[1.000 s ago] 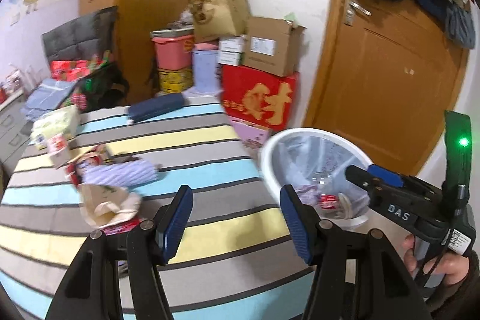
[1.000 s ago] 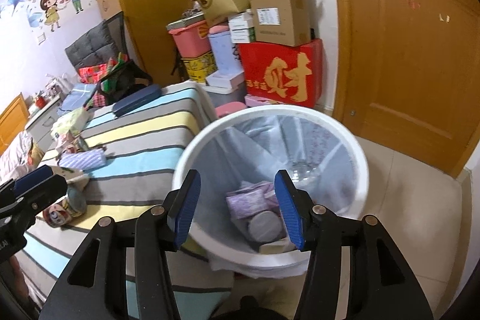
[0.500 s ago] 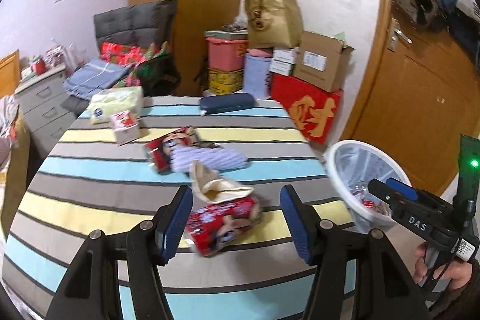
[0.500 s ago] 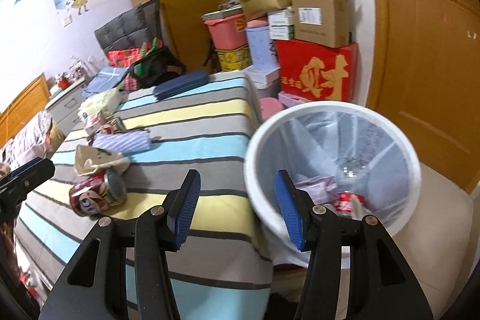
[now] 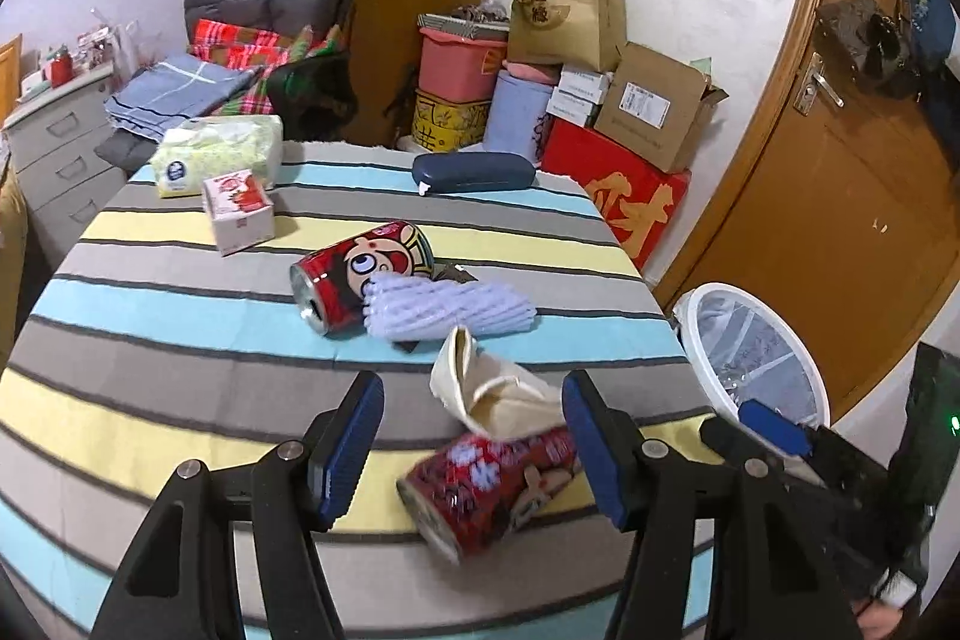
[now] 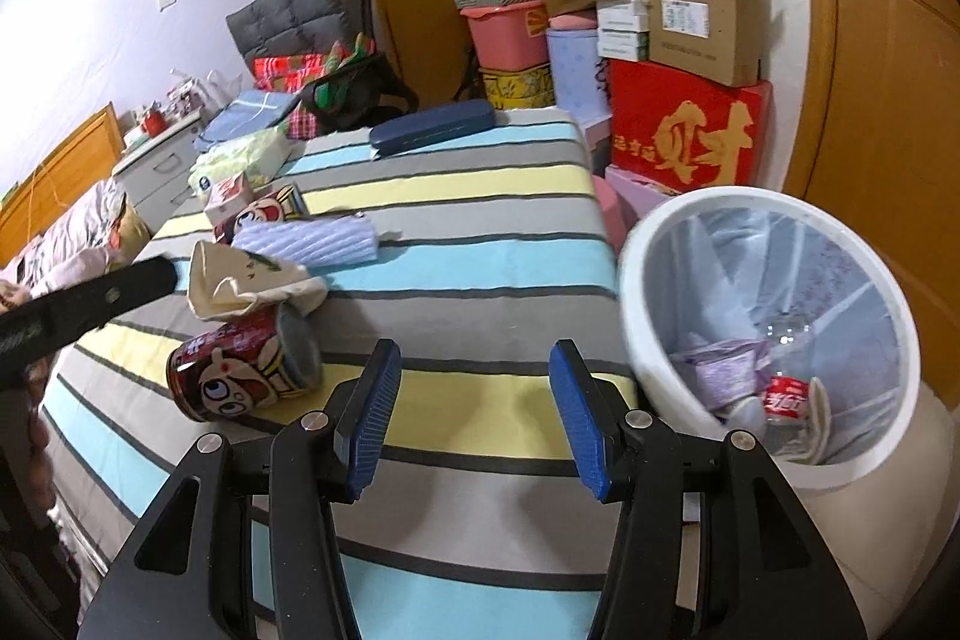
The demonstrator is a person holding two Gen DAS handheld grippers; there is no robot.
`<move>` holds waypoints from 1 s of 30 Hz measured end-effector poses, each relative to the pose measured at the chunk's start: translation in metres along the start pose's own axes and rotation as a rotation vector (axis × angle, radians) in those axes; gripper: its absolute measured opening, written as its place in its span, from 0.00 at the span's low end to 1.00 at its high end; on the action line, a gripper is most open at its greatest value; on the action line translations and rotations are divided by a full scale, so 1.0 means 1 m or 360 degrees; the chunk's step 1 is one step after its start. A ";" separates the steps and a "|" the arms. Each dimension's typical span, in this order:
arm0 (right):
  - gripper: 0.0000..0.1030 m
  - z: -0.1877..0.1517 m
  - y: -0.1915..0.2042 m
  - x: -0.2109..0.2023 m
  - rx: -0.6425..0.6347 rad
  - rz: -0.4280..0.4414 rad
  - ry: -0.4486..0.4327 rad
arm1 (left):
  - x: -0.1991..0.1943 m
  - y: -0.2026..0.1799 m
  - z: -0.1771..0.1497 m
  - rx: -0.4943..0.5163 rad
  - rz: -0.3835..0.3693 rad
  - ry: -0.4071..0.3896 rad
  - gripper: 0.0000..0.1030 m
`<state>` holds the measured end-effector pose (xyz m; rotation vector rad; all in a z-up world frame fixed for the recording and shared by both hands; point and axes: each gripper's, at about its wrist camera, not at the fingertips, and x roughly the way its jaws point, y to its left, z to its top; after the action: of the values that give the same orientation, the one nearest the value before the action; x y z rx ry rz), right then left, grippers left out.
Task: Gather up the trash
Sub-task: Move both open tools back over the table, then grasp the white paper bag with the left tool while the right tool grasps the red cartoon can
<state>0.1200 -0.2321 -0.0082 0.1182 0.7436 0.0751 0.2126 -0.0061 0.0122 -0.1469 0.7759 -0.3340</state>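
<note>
A striped surface (image 5: 180,316) carries the litter, with the white bin (image 6: 654,280) at its corner already holding some waste. The left gripper (image 5: 474,445), jaws spread and empty, hangs over a red can (image 5: 498,484) lying on its side beneath a crumpled paper bag (image 5: 498,394). Closing off-centre could roll the can away or snag the bag instead. The right gripper (image 6: 474,412) is likewise spread, holding nothing.

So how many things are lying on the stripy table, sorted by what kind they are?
Red cartoon cans: 2
Crumpled paper bag: 1
Lilac ribbed wrapper: 1
Tissue pack: 1
Small pink carton: 1
Dark blue case: 1
Total: 7
</note>
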 end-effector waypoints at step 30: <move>0.52 -0.006 0.049 0.011 -0.0004 0.0100 0.0059 | 0.033 0.060 -0.008 -0.0117 -0.0153 0.0250 0.26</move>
<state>0.1228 -0.1819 -0.0128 0.1381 0.7765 0.1386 0.2438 0.0387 -0.0304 -0.2298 0.9392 -0.4119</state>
